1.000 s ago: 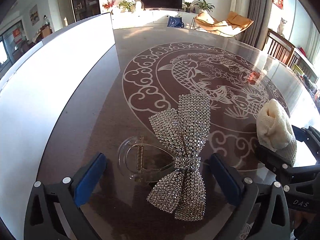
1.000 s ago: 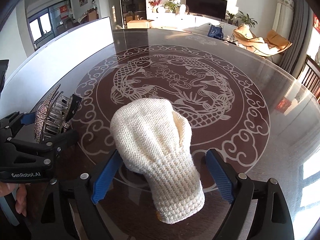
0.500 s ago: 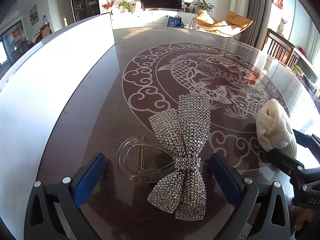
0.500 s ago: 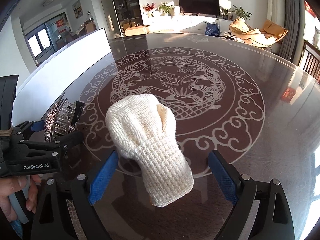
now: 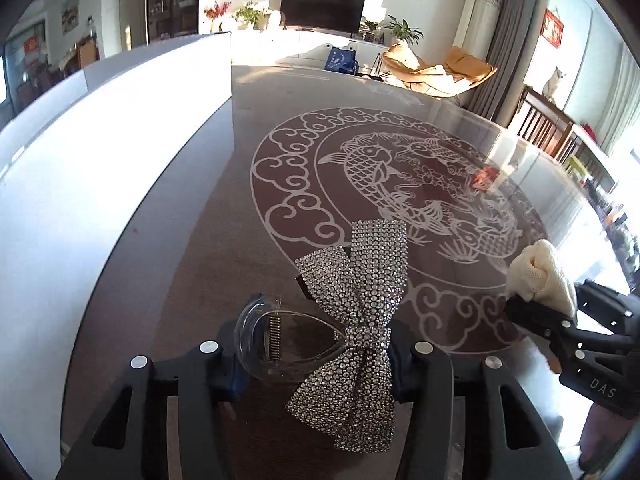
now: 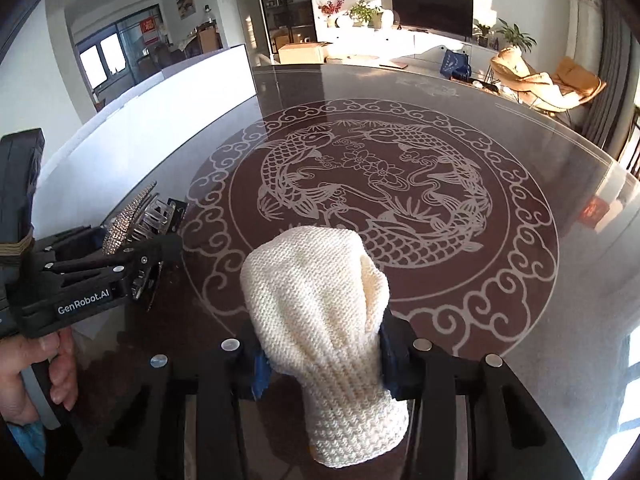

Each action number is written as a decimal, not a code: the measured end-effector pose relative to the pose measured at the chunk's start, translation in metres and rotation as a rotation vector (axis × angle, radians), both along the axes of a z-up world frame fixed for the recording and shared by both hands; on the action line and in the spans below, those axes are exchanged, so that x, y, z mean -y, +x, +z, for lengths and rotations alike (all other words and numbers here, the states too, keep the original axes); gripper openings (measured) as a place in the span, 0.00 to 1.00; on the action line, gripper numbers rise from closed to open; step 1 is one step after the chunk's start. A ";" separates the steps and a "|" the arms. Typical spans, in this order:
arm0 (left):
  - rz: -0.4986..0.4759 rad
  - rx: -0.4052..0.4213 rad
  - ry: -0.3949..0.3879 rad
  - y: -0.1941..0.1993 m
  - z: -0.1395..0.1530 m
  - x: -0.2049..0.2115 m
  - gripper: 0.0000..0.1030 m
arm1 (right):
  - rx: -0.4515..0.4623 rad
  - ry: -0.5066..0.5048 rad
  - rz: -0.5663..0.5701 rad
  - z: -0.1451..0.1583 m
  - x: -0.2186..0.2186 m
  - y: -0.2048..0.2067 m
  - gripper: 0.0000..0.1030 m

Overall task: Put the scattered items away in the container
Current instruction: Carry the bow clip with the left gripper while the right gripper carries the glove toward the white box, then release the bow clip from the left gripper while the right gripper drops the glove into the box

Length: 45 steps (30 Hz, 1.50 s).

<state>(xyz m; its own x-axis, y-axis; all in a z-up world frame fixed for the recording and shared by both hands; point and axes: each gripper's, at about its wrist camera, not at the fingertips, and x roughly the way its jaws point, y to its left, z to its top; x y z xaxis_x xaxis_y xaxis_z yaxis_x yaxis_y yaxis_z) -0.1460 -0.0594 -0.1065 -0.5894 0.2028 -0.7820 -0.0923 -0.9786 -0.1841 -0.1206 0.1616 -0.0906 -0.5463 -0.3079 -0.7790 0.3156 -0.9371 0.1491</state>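
A glass-topped table with a dark brown surface and a pale etched roundel of carp and cloud scrolls is recorded under both cameras. At the near edge of the left wrist view, the left gripper is shown with its jaws closing on a clear plastic claw hair clip bearing a rhinestone bow; the blue pads are pressed against the clip's rounded end on the left and against the bow's knot on the right, and the bow's tails hang down between the fingers. In the right wrist view, the right gripper is shown with its jaws closing on a cream knitted mitten, which is pinched at its narrow wrist part, the cuff lying near and the thumb and palm pointing far. The two held items are seen side by side, the clip to the left of the mitten and well apart from it. A long white container wall is noted along the left side of the table, stretching from near to far; its inside cannot be seen. A hand is visible at the left edge of the right wrist view, wrapped around the left gripper's handle. A television, potted plants and an orange lounge chair are noted in the room beyond.
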 end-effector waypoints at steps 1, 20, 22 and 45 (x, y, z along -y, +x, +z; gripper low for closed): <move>-0.002 -0.007 0.026 0.005 0.008 0.004 0.50 | -0.007 -0.040 -0.004 0.007 -0.002 0.006 0.42; 0.185 -0.100 -0.056 0.022 0.187 0.204 0.50 | -0.125 -0.196 0.387 0.152 0.205 -0.023 0.42; 0.235 -0.078 -0.073 0.001 0.192 0.235 0.50 | -0.148 -0.192 0.431 0.172 0.247 -0.040 0.42; 0.408 0.231 -0.120 -0.101 0.075 0.290 1.00 | 0.001 0.036 0.292 0.104 0.357 -0.215 0.84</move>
<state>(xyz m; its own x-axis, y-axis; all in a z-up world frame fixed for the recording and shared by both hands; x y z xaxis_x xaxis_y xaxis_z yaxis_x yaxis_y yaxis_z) -0.2466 -0.3490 -0.0319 -0.4100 -0.1086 -0.9056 0.3340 -0.9418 -0.0382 -0.3358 -0.1949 0.0132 -0.4379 -0.4240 -0.7928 0.5728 -0.8112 0.1174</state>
